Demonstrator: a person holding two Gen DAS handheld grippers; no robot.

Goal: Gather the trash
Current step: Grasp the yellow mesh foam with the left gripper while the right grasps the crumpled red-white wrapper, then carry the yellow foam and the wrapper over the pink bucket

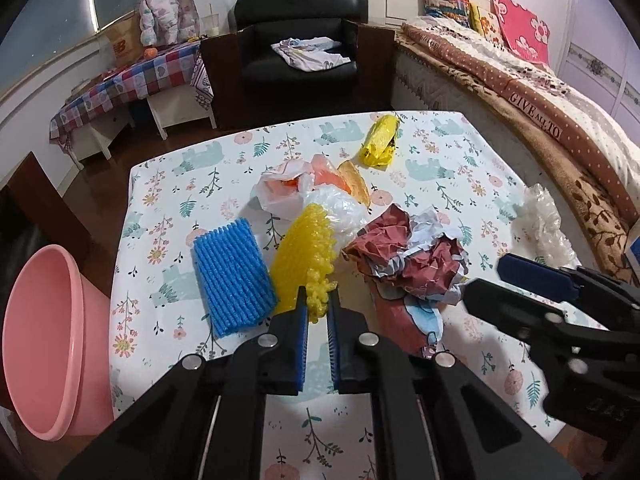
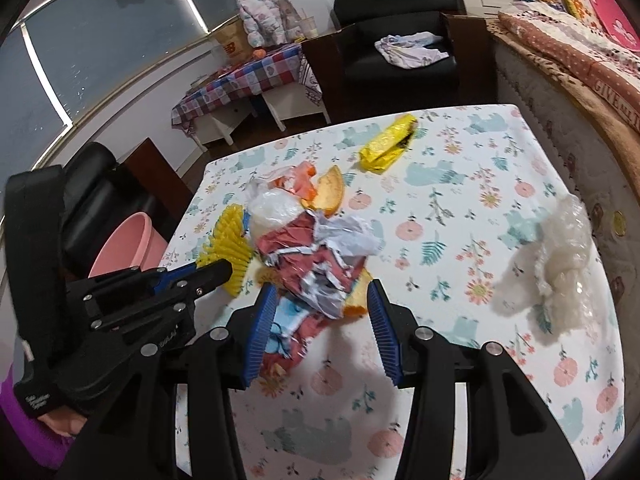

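On table [image 1: 168, 184], left tool [image 1: 318, 312] pinching yellow foam net [image 1: 308, 248]

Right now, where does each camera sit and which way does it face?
Left wrist: rides the left tongs, facing across the table; they pinch the yellow foam net; right tongs intrude at right.
Right wrist: rides the right tongs, open around the crumpled red paper; left tongs and a gloved hand show at left.
Shared: yellow wrapper, pink basin, armchair.
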